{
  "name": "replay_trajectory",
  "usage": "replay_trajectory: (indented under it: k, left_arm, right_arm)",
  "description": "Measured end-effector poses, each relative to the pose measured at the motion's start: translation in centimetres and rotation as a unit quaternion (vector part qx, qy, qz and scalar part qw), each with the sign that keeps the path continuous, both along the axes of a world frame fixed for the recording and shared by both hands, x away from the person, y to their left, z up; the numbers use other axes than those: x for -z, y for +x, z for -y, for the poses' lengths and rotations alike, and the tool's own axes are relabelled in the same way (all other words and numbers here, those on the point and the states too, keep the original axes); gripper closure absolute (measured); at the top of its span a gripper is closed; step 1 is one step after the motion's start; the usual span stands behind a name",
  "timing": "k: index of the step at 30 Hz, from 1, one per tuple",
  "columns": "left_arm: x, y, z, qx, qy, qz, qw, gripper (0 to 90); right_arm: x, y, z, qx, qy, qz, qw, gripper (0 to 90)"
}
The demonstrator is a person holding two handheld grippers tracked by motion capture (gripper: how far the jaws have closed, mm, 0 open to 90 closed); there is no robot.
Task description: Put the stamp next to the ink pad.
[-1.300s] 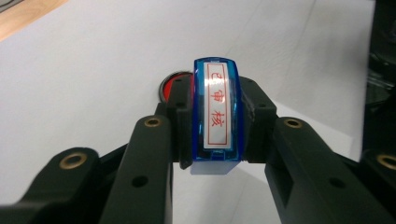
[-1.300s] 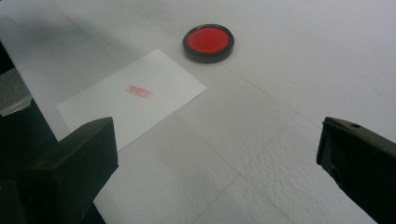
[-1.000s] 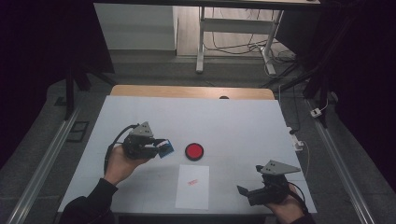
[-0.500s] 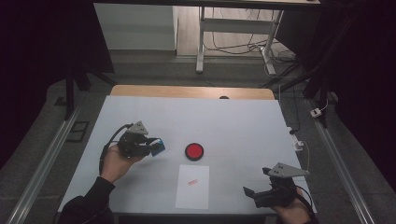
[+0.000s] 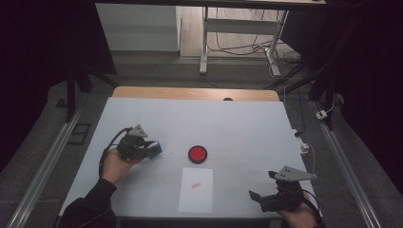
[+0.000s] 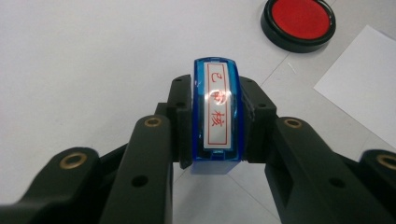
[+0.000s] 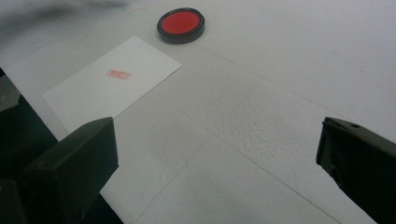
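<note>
My left gripper (image 5: 151, 150) is shut on a blue stamp (image 6: 216, 116) with a white label in red characters; it hangs just over the table's left half, left of the red ink pad (image 5: 197, 154). The stamp (image 5: 155, 150) points toward that pad. A white sheet of paper (image 5: 196, 189) with a small red stamp mark (image 5: 196, 185) lies in front of the pad. My right gripper (image 5: 256, 198) stands open near the front right edge, nothing between its jaws. In the right gripper view the ink pad (image 7: 180, 25) and the paper (image 7: 112, 82) lie ahead to the left.
The white table (image 5: 237, 128) has a wooden strip along its far edge. Metal rails run along both sides of the table. A desk frame and cables stand on the floor behind.
My left gripper has drawn back leftward and toward the person with the blue stamp, sinking closer to the table. The right gripper has hardly shifted.
</note>
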State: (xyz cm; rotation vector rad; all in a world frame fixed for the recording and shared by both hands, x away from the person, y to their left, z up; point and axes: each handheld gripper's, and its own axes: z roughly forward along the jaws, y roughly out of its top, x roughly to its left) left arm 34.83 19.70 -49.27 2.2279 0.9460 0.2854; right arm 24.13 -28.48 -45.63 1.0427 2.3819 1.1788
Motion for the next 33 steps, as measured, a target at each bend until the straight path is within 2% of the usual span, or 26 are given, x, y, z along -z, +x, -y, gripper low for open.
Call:
replay_trajectory:
  k: [6, 20, 28, 33]
  left_arm:
    - [0.7, 0.2, 0.2, 0.010, 0.012, -0.001, 0.9999, 69.4]
    - [1.3, 0.3, 0.4, 0.010, 0.023, -0.019, 0.9995, 68.6]
    - [1.2, 0.4, 0.2, 0.001, 0.009, -0.024, 0.9997, 63.0]
    - [1.0, 0.4, 0.2, -0.002, -0.009, -0.036, 0.9993, 52.5]
  right_arm:
    - [0.0, 0.0, 0.0, -0.002, 0.001, 0.000, 1.0000, 0.0]
    - [0.1, 0.0, -0.1, -0.005, 0.001, -0.001, 1.0000, 0.0]
    - [0.1, 0.0, -0.1, -0.010, 0.002, -0.003, 0.9999, 0.0]
    - [0.1, 0.1, 0.0, -0.010, 0.004, -0.005, 0.9999, 0.0]
